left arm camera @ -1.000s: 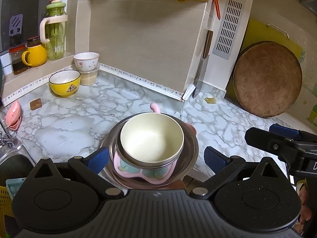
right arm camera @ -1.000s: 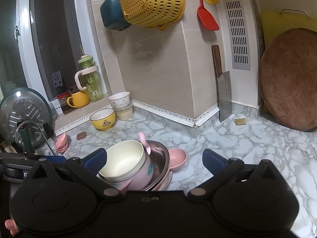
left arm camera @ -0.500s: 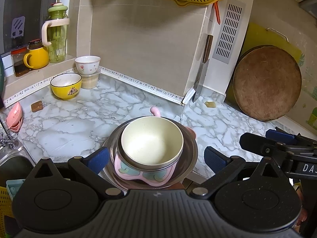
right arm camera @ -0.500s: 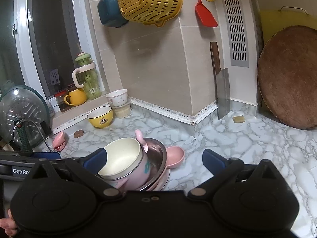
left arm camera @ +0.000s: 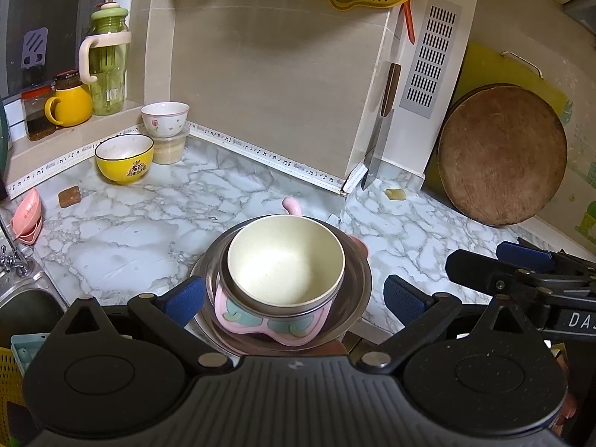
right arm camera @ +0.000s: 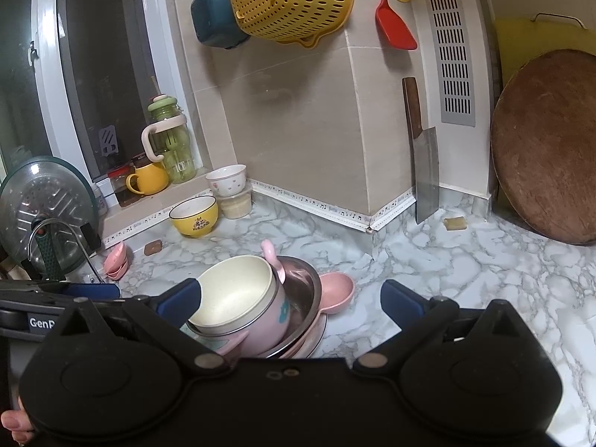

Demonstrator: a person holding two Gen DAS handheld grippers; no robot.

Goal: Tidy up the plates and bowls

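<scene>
A stack sits at the marble counter's front edge: a cream-lined pink bowl (left arm camera: 286, 260) with a pink handle nests in a steel bowl (left arm camera: 359, 283) on pink plates (right arm camera: 316, 331). The same bowl (right arm camera: 238, 290) shows in the right wrist view, tilted, with a pink dish (right arm camera: 337, 290) beside it. My left gripper (left arm camera: 294, 298) is open, its blue pads either side of the stack. My right gripper (right arm camera: 290, 298) is open, just right of the stack; it also appears in the left wrist view (left arm camera: 521, 264). A yellow bowl (left arm camera: 124, 158) and a white flowered bowl (left arm camera: 165, 118) stand at the back left.
A cleaver (right arm camera: 424, 164) leans on the wall corner. A round wooden board (left arm camera: 501, 160) leans at the right. A sink (left arm camera: 22, 305) lies at the left, with a pink soap dish (left arm camera: 28, 218). A green jug (left arm camera: 108, 63) and yellow mug (left arm camera: 70, 106) stand on the sill.
Both grippers have drawn back and risen slightly from the stack, so the view has widened. The stack has not moved and both grippers stay open.
</scene>
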